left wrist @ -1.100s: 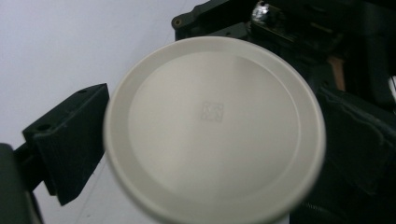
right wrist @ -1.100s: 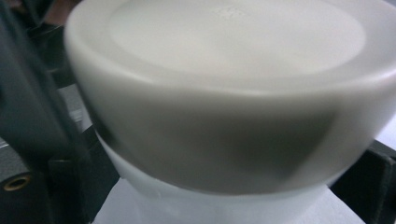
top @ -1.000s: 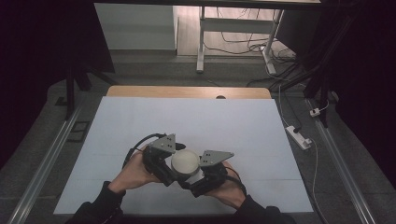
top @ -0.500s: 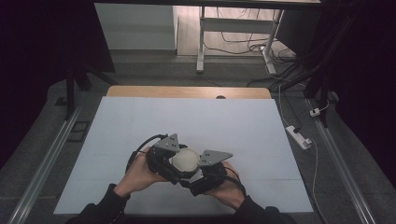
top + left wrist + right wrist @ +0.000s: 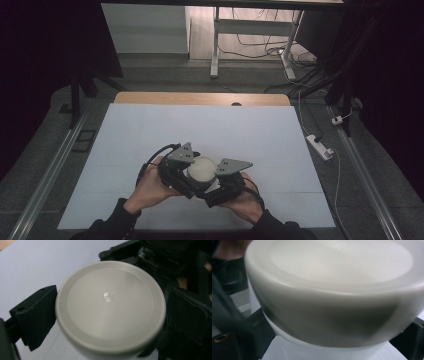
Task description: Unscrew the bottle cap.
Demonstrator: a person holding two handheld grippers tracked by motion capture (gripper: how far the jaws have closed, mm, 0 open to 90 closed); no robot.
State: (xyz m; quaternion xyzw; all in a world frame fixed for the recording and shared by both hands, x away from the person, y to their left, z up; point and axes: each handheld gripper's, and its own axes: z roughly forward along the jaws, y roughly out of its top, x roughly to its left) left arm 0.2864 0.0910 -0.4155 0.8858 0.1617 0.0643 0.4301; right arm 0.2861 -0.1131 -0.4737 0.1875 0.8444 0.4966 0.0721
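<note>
Round white plastic lidded jar (image 5: 202,170) gripped between left tool (image 5: 186,171) and right tool (image 5: 220,184), above pale surface (image 5: 250,135).

Lid (image 5: 110,307): smooth matt plastic, prob.

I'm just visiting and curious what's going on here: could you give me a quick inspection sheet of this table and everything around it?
Surface: pale sheet over a wooden table.
Job's things: white jar with a round lid, between both grippers.
Clutter: nothing seen.
Grippers: left gripper and right gripper both flank the jar; right jaws sit below the lid.
Cables: black cable loops from the left gripper; power strip and wires on the floor.
Surroundings: dark room, metal rails, desk frame behind.
</note>
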